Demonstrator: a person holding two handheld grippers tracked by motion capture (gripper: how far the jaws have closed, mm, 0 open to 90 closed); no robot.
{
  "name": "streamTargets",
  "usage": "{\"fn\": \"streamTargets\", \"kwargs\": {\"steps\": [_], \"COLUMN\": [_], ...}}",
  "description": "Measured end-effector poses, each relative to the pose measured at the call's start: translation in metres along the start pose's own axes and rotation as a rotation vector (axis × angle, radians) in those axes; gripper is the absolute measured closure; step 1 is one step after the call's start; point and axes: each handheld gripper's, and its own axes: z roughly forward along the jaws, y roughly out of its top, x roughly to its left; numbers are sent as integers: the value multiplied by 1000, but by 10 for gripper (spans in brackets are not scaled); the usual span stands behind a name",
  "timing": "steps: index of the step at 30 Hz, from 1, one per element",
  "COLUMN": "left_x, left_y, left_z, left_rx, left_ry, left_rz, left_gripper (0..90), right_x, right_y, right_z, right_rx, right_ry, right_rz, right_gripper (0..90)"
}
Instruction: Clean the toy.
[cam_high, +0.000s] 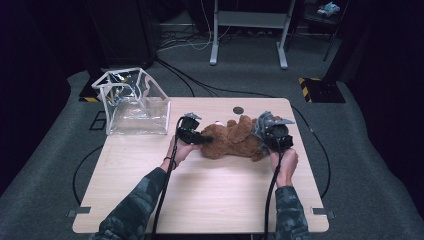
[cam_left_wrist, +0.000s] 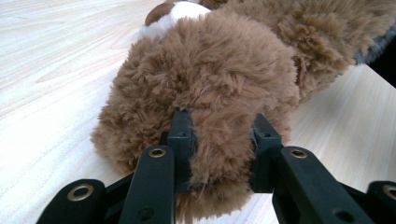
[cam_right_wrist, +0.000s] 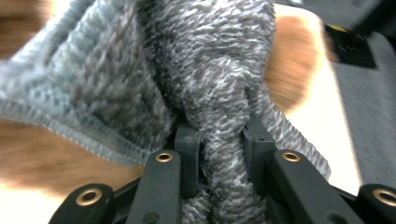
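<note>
A brown plush bear (cam_high: 231, 141) lies on its side in the middle of the wooden table (cam_high: 200, 195). My left gripper (cam_high: 204, 138) is at the bear's left end, shut on a thick tuft of its brown fur (cam_left_wrist: 219, 60). In the left gripper view the jaws of my left gripper (cam_left_wrist: 222, 128) press into the plush from both sides. A white patch (cam_left_wrist: 180, 11) shows beyond the tuft. At the bear's right end my right gripper (cam_high: 266, 129) is shut on the bear's grey knitted garment (cam_high: 261, 126). A fold of that grey knit (cam_right_wrist: 140, 60) is pinched by my right gripper (cam_right_wrist: 217, 135).
A clear plastic bag with white trim (cam_high: 132, 102) stands open at the table's back left corner. A small dark round hole (cam_high: 238, 110) sits near the back edge. Cables trail from both grippers over the front edge. Grey carpet and a desk frame (cam_high: 248, 30) lie beyond.
</note>
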Motion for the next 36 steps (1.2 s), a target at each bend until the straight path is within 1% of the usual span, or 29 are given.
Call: {"fn": "streamTargets", "kwargs": {"steps": [1,2,3,4,5,6,7,8,9,10,11,12,13,14,15,17,19,21,23,24,26,27,28,29,31,32,33,35,36], "left_x": [1,0,0,0,0,0,1,0,0,0,0,0,-1,-1,-1,-1,-2,-2,-1,-1,-2,-2,-2,-2,-2,-2,-2,-2,-2], "left_y": [1,1,2,2,2,2,1,1,1,1,2,2,2,2,2,2,1,1,0,0,0,0,0,0,0,0,0,0,0], "left_z": [0,0,1,1,1,2,2,2,2,2,2,2,2,2,2,2,3,3,3,3,3,3,3,3,3,3,3,3,3], "left_rx": [3,5,6,10,9,12,14,12,18,18,20,21,21,22,23,19,19,18,11,11,10,8,8,8,7,7,6,6,7], "left_ry": [2,6,10,14,17,14,13,14,14,17,20,21,22,22,20,14,14,12,11,10,15,16,17,17,18,18,19,19,18], "left_rz": [3,4,7,9,7,6,5,5,9,10,11,14,14,13,12,10,14,14,10,7,10,9,8,9,8,7,6,4,4], "left_gripper": [684,685,685,684,684,684,684,683,682,682,681,681,680,680,680,680,680,680,680,680,680,680,680,680,679,679,679,679,679], "right_x": [-6,-10,-10,-8,-4,2,9,17,27,36,46,54,62,67,68,60,48,32,17,12,8,10,14,20,35,46,57,71,78], "right_y": [0,-1,-3,-5,-7,-10,-13,-17,-20,-23,-25,-26,-27,-27,-26,-26,-27,-30,-34,-37,-42,-45,-47,-49,-52,-53,-52,-49,-47], "right_z": [3,6,5,2,-4,-12,-20,-27,-32,-35,-36,-34,-31,-27,-23,-15,-11,-6,-3,-3,-8,-12,-18,-23,-31,-35,-36,-34,-30], "right_rx": [12,22,23,16,-5,-27,-50,-64,-66,-73,-75,-68,-59,-49,-44,-39,-40,-23,7,16,13,1,-12,-19,-35,-40,-45,-54,-50], "right_ry": [-16,-17,-18,-14,-7,16,40,67,107,149,182,208,213,199,185,180,128,79,50,34,33,37,40,56,96,132,169,222,230], "right_rz": [14,23,28,22,11,3,-21,-30,-48,-70,-82,-104,-117,-135,-139,-105,-88,-65,-33,-27,-13,-29,-57,-77,-103,-138,-156,-199,-211], "right_gripper": [726,726,725,725,726,726,726,727,727,727,727,727,727,728,730,733,733,733,733,733,733,733,733,732,732,732,731,727,726]}}
